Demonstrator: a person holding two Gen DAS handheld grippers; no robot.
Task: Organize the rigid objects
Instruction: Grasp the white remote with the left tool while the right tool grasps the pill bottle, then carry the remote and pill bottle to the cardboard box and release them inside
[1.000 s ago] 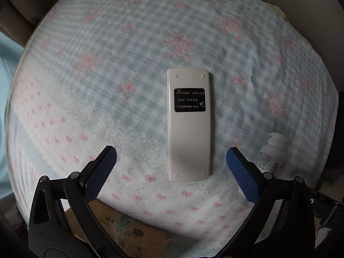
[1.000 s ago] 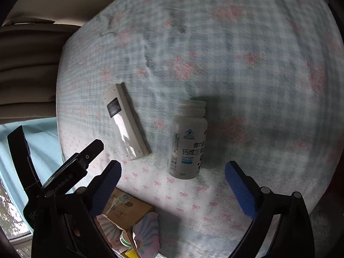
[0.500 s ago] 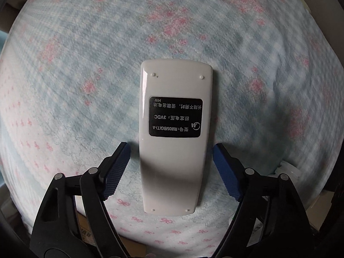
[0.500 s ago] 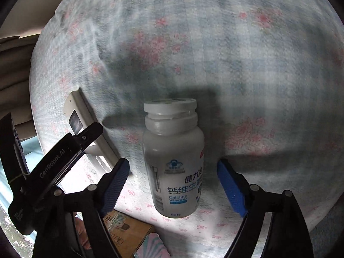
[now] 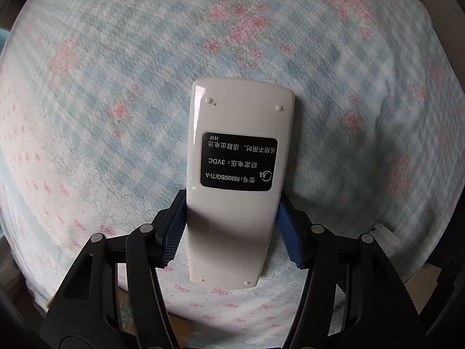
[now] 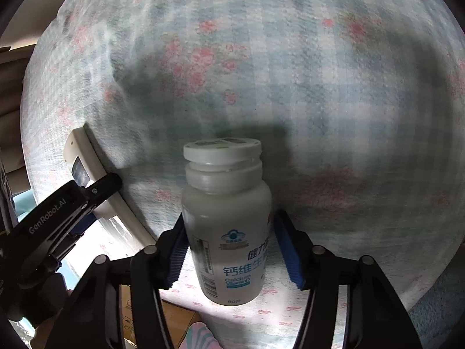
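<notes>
Remote control (image 5: 237, 186) and supplement bottle (image 6: 228, 226) are both judged to be light, stiff plastic pieces with smooth, somewhat slippery shells, so a firm squeeze across the narrow width is called for rather than a light pinch. The remote control lies back-up on the checked floral bedspread (image 5: 116, 87), its black label facing the camera, and is gripped by the left gripper (image 5: 232, 229) across its lower half, the blue ribbed pads (image 5: 174, 232) pressed against its two long edges. Its upper half juts forward beyond the fingers, so some tilting under its own length is to be expected on lifting.

The bottle lies on its side on the same cloth, white cap (image 6: 222, 148) pointing away, and is pinched by the right gripper (image 6: 229, 247) around the labelled body; the left pad (image 6: 177, 256) is seen touching, while the right-side contact is less clear. A hold near the middle of the body is judged safest, since the round wall may roll between flat pads. A cardboard box (image 6: 174, 325) is glimpsed below the bed edge.
</notes>
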